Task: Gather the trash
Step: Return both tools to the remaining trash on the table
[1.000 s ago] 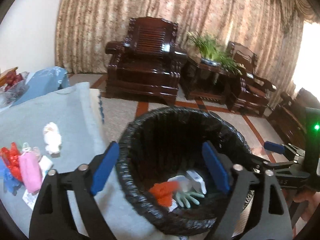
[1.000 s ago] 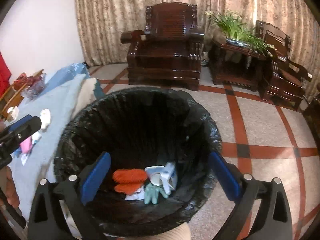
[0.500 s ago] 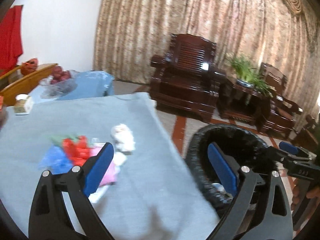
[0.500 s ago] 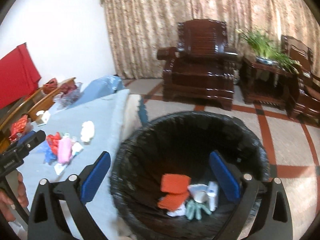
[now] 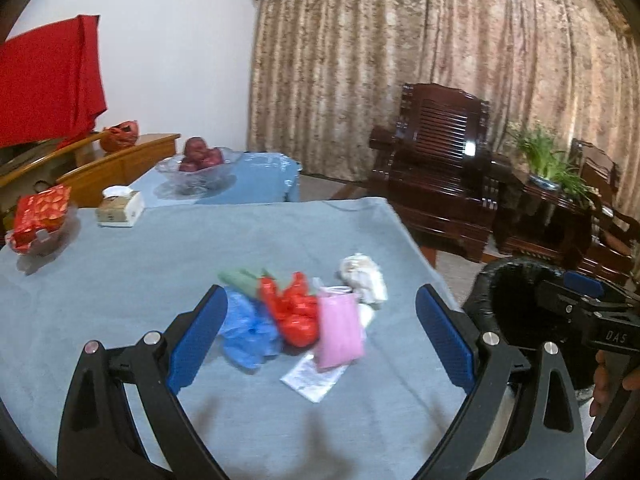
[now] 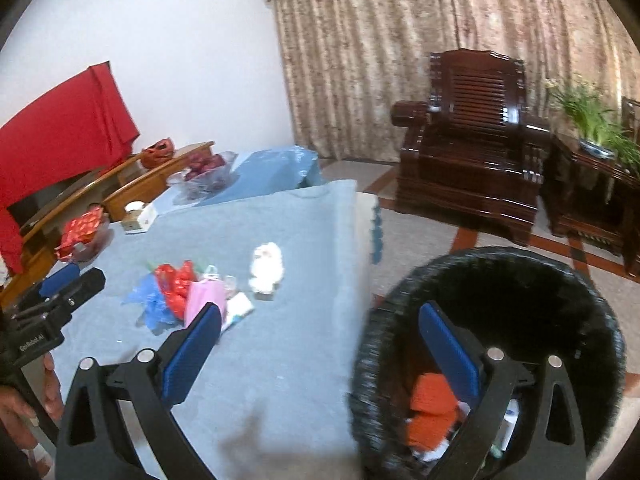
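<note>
While both gape wide and empty, the left hand-held gripper (image 5: 320, 336) frames the trash pile (image 5: 298, 314), the right hand-held gripper (image 6: 320, 354) hangs beside it.

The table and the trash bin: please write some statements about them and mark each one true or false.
1. Both claws are open and hold nothing. True: left claw, right claw.
2. The bin is empty. False: an orange item lies inside.
3. A pink item lies beside a red one on the table. True.
4. The white wad is in the left claw. False: it rests on the table.
</note>
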Demonstrator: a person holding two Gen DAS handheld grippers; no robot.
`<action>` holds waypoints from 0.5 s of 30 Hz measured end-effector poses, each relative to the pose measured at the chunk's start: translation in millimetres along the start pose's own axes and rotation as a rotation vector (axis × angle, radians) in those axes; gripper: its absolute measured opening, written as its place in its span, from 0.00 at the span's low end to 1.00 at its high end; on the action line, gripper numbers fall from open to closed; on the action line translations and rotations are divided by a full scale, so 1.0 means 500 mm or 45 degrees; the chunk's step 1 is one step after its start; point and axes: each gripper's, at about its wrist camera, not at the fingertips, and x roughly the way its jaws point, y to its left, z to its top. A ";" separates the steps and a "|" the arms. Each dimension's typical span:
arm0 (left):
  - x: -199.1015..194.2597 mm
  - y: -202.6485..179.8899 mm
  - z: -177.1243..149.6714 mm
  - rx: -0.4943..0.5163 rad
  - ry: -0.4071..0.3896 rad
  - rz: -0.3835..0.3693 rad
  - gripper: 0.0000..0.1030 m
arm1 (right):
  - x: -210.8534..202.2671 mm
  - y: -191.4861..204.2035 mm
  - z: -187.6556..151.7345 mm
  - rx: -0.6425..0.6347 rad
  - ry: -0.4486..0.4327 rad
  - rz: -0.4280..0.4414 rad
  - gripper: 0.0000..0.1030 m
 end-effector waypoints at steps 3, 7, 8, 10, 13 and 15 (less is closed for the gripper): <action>0.000 0.031 -0.006 -0.015 0.001 0.036 0.90 | 0.029 0.035 0.000 -0.033 0.005 0.033 0.94; 0.010 0.075 -0.015 -0.046 0.003 0.082 0.90 | 0.068 0.080 -0.002 -0.068 0.011 0.069 0.94; 0.013 0.085 -0.017 -0.051 0.005 0.093 0.90 | 0.076 0.087 -0.004 -0.075 0.015 0.073 0.94; 0.020 0.102 -0.022 -0.058 0.012 0.113 0.90 | 0.096 0.105 -0.007 -0.092 0.027 0.097 0.94; 0.030 0.122 -0.029 -0.063 0.024 0.140 0.90 | 0.123 0.133 -0.014 -0.129 0.037 0.116 0.94; 0.039 0.136 -0.034 -0.075 0.035 0.151 0.90 | 0.142 0.152 -0.020 -0.150 0.046 0.125 0.94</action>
